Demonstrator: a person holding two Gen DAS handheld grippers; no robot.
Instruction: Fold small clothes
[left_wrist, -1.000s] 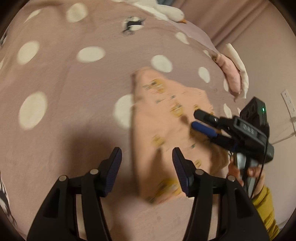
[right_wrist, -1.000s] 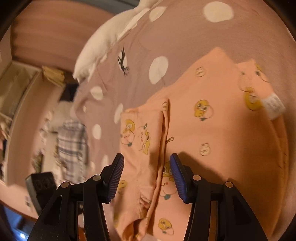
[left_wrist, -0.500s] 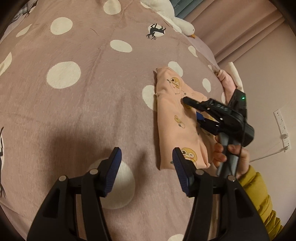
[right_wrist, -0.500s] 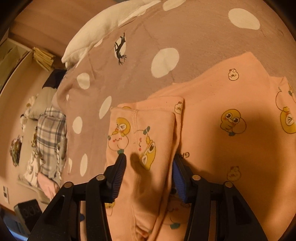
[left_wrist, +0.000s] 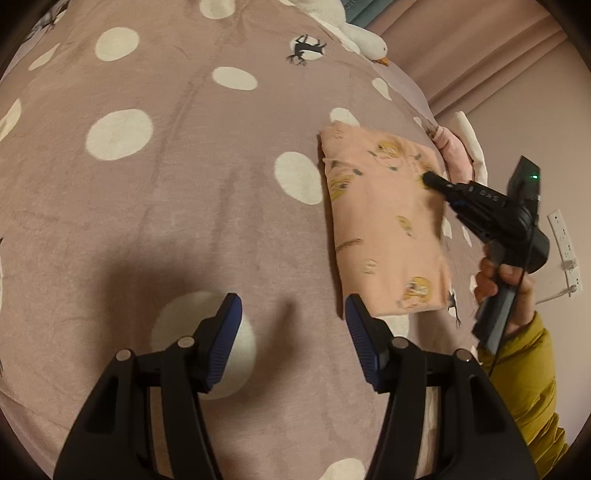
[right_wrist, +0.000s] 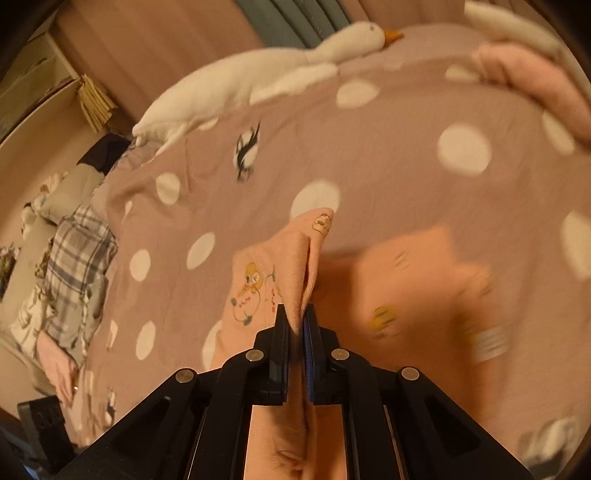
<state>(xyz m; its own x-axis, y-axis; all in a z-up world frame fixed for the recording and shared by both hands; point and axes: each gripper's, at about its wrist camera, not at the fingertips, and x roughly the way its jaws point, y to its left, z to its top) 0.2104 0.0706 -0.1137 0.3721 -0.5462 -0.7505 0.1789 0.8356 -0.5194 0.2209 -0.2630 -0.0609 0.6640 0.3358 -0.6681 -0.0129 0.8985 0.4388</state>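
A small peach garment with yellow duck prints (left_wrist: 384, 229) lies folded on the mauve polka-dot bedspread (left_wrist: 166, 192), right of centre in the left wrist view. My right gripper (left_wrist: 430, 181) reaches onto its far right part there. In the right wrist view my right gripper (right_wrist: 295, 321) is shut on a pinched fold of the peach garment (right_wrist: 295, 258), with the rest of the cloth spreading to the right, blurred. My left gripper (left_wrist: 293, 325) is open and empty, hovering over bare bedspread just left of the garment's near corner.
A white plush goose (right_wrist: 258, 74) lies along the far edge of the bed. A pink cloth bundle (right_wrist: 532, 74) sits at the right edge. Plaid clothes (right_wrist: 70, 258) and clutter lie beyond the left edge. A wall socket strip (left_wrist: 565, 243) is on the right wall.
My right gripper has closed on a fold of the peach garment; it was open over it before. My left gripper has pulled back from the garment, which now looks smaller and farther away.
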